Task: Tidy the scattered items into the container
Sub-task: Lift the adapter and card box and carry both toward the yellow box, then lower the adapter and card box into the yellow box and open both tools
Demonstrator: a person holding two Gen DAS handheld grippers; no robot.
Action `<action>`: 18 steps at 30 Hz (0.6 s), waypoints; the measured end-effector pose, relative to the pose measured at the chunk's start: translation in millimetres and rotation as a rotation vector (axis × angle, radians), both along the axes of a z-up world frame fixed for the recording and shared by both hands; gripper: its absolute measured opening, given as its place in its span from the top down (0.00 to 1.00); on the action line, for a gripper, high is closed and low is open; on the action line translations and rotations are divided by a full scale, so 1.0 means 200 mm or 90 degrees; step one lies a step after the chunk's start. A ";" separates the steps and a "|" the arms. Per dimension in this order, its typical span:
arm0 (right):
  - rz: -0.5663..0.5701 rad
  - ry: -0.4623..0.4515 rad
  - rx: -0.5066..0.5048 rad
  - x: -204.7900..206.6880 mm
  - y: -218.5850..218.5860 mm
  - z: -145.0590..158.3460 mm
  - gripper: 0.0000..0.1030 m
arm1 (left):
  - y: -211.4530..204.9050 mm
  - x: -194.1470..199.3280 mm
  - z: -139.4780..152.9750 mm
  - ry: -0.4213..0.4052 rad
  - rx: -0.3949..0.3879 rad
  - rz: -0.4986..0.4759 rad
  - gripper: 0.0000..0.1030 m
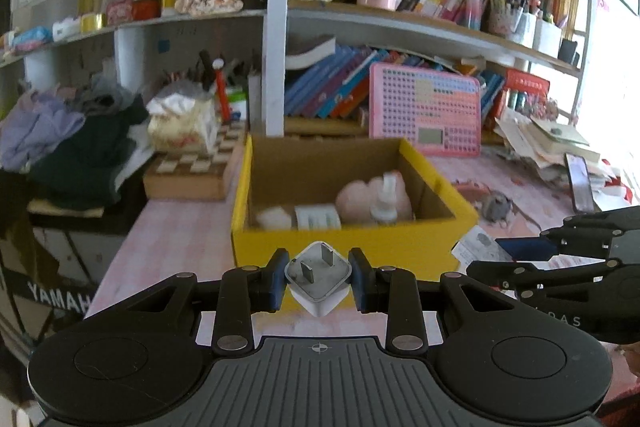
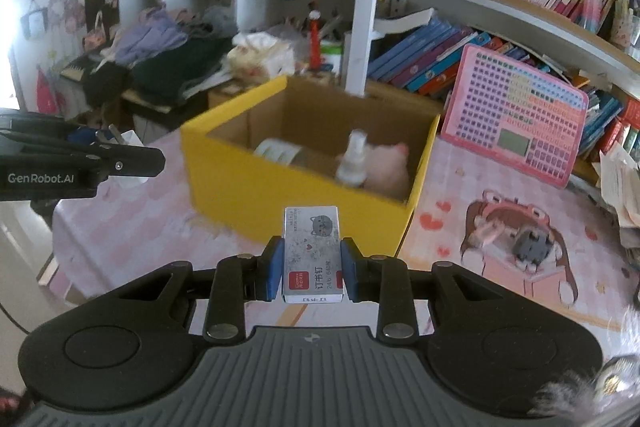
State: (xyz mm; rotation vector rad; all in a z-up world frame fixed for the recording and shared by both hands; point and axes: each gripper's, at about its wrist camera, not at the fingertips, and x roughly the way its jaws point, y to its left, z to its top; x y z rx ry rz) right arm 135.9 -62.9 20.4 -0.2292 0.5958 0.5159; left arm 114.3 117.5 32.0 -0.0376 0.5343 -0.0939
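L gripper (image 1: 318,277) jaws clamp a white plug adapter (image 1: 318,283), frame center-bottom. R gripper (image 2: 312,267) jaws clamp a staples box (image 2: 312,255). Yellow cardboard box (image 1: 340,247) just behind, w/ items inside.

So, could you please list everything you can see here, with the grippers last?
box: one, yellow, on the table, open
pig toy: one, pink, in the box
spray bottle: one, white, in the box
tape roll: one, white, in the box
toy keyboard: one, pink, leaning behind the box
charger: one, white, in the left gripper
staple box: one, grey, in the right gripper
left gripper: shut on the charger
right gripper: shut on the staple box
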 end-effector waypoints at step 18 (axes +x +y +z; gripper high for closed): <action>0.020 -0.015 0.040 0.73 0.00 0.09 0.73 | -0.05 0.74 0.00 0.038 0.049 -0.008 0.70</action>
